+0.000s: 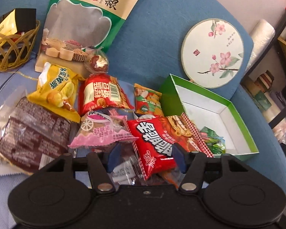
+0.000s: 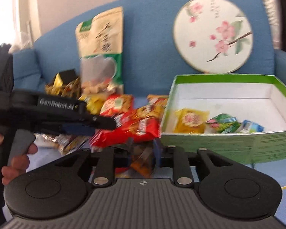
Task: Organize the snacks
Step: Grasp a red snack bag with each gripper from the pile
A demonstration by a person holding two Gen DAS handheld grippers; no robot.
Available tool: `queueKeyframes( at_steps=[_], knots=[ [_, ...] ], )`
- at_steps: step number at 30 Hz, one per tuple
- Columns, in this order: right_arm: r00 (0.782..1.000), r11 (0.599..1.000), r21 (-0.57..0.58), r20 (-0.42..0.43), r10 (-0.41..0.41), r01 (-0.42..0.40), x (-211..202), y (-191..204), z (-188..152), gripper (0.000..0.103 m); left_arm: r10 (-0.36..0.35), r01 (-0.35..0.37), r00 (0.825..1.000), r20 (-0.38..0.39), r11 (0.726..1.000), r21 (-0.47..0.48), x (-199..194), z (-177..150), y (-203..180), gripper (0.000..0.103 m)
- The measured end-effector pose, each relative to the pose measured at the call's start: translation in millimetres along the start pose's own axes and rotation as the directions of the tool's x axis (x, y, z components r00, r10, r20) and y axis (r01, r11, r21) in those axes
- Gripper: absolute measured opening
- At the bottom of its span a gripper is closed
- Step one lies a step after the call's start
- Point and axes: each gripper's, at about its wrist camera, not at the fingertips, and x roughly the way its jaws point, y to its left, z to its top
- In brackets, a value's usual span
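A heap of snack packets lies on the blue sofa seat beside an open green box [image 1: 240, 114]. My left gripper [image 1: 145, 157] stands wide open low over the heap. A red packet [image 1: 152, 143] lies between its blue pads, and the pads do not press it. Around it lie a pink packet [image 1: 103, 131], a yellow packet [image 1: 57, 89] and a dark brown one [image 1: 34, 131]. My right gripper [image 2: 144, 151] is shut on a small orange-brown clear-wrapped packet [image 2: 143, 162] in front of the green box [image 2: 219, 143], which holds a yellow packet [image 2: 190, 122] and green ones [image 2: 225, 124].
A tall tan-and-green pouch [image 1: 85, 19] and a round blossom fan [image 1: 211, 53] lean on the sofa back. A wicker basket [image 1: 11, 45] with packets sits far left. Shelving [image 1: 276, 76] stands right of the sofa. A hand holds the left gripper [image 2: 104, 124] at the left.
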Motion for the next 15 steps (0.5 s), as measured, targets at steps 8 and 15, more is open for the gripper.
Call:
queueKeyframes(
  at_steps=[8,15],
  knots=[
    [0.999,0.999,-0.038,0.041,-0.025,0.026,10,2,1,0.046,-0.020,0.020,1.000,-0.005,0.999,-0.027,15,4,4,0.084],
    [0.996,0.994,-0.077,-0.045,0.076,-0.080,-1,17,-1,0.036,-0.060,0.060,0.998,-0.009,0.998,-0.003,-6,-6,3,0.022]
  ],
)
